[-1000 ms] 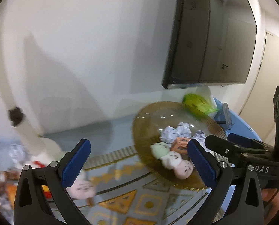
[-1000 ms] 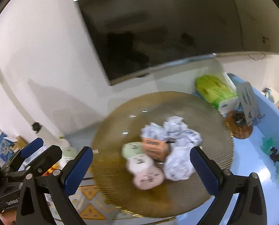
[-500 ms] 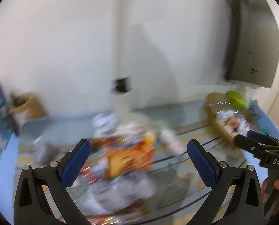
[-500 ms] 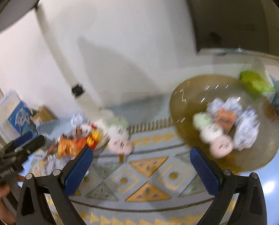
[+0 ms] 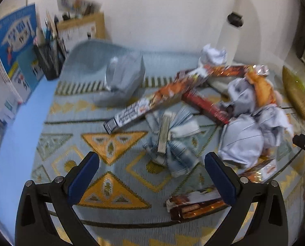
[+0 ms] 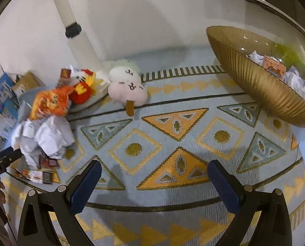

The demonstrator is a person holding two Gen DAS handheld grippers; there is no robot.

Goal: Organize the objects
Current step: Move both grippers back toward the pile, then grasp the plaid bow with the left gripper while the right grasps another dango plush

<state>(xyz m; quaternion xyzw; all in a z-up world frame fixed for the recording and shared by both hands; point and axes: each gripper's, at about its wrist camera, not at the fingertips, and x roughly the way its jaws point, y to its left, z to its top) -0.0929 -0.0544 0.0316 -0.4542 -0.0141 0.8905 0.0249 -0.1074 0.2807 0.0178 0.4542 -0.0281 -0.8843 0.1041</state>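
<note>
My left gripper [image 5: 152, 176] hangs open over the patterned mat [image 5: 111, 149]. Ahead of it lie a striped blue-white wrapper [image 5: 170, 141], a long snack box [image 5: 146, 104], a red box [image 5: 205, 106] and crumpled paper [image 5: 242, 141]. A brown chocolate box [image 5: 195, 205] sits by its right finger. My right gripper [image 6: 155, 184] is also open and holds nothing, low over the mat [image 6: 179, 123]. Beyond it rest a pink-and-white plush [image 6: 127, 86], a red plush [image 6: 82, 88], an orange packet [image 6: 49, 100] and crumpled paper [image 6: 47, 135]. The gold bowl [image 6: 255, 86] at right holds paper balls and an orange box [image 6: 273, 67].
A grey bag [image 5: 119, 80], a black pen holder [image 5: 47, 61] and blue booklets [image 5: 15, 41] stand at the back left by the wall. A white lamp pole [image 6: 74, 26] rises behind the plush toys. The left gripper's tip [image 6: 2, 160] shows at the left edge.
Both views have swung left and down, away from the gold bowl and onto the clutter on the mat. Both grippers stay open.
</note>
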